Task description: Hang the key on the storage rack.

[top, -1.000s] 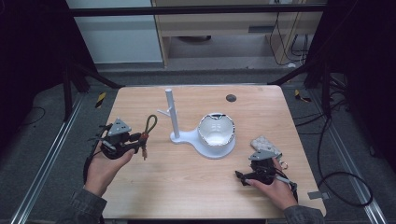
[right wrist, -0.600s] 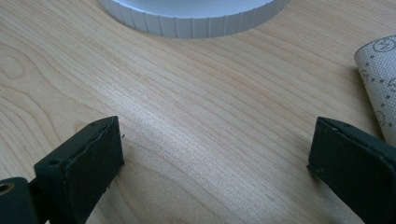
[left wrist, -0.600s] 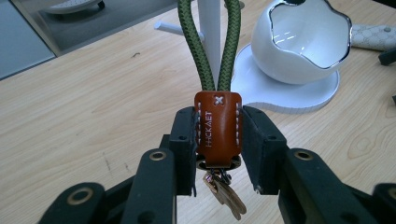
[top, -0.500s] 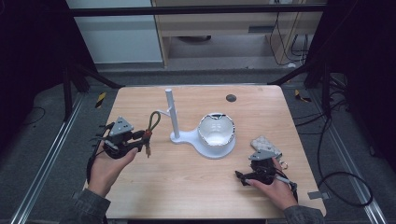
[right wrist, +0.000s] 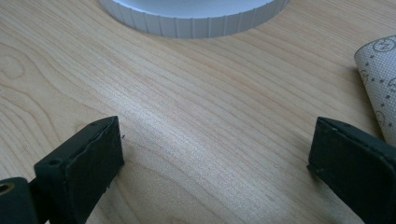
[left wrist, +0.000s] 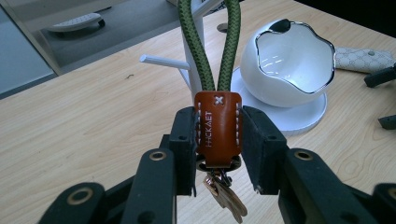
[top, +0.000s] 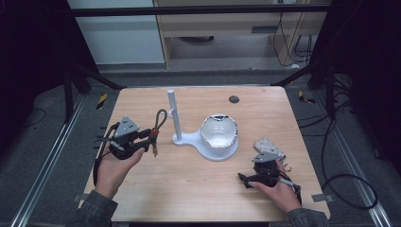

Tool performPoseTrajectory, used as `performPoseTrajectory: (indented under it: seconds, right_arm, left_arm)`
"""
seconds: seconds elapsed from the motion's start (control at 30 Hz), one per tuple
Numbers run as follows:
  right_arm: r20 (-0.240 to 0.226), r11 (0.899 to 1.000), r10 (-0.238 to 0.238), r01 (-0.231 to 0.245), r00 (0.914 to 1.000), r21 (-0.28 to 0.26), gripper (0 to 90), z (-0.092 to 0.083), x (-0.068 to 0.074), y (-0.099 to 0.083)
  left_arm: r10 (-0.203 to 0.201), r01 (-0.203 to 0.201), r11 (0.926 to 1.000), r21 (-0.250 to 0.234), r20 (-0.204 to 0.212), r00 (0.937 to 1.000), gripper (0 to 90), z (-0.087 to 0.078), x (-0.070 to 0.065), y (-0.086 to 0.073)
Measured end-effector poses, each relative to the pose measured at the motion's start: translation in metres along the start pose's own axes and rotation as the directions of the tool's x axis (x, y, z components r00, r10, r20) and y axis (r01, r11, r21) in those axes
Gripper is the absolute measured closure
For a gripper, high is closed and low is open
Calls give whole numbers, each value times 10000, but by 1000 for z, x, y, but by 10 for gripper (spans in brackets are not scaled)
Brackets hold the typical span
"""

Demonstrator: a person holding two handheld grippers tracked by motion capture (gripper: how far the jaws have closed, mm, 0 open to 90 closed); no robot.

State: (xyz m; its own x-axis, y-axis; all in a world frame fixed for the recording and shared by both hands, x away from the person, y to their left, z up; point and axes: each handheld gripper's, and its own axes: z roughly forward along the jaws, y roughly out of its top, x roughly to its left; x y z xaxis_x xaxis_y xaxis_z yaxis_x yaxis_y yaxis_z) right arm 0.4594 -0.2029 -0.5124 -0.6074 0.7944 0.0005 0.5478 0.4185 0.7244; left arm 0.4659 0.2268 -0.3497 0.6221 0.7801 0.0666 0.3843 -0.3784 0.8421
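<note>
The left claw (left wrist: 217,140) pinches the keychain (left wrist: 217,126) by its leather tab just left of the stand (top: 176,118), loop not yet hung on its peg, while the right claw (right wrist: 215,154) rests spread.

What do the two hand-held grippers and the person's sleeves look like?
Both the left gripper and the right gripper are black, each with a grey three-cornered plate on top and a black cable trailing behind. Their fingers are flat black blocks on arms with round bolt holes. The sleeves are dark grey.
</note>
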Motion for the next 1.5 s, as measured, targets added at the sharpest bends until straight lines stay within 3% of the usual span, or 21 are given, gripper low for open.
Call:
performPoseTrajectory:
  seconds: [0.3,0.57,1.13,1.5]
  right_arm:
    - [0,10000,0,0,10000,-1,30,0,0,0]
    - [0,10000,-1,1,10000,0,30,0,0,0]
    - [-3,10000,-3,3,10000,1,30,0,0,0]
    - [-4,10000,-14,14,10000,8,29,0,0,0]
  left_arm:
    - [-39,39,9996,-285,1,10000,661,0,-6,3]
    - [19,-20,9994,-357,-41,10000,661,16,-14,10]
    - [-417,406,9988,-280,-394,9984,661,43,-7,7]
    - [-578,571,9982,-169,-410,9975,660,58,-8,1]
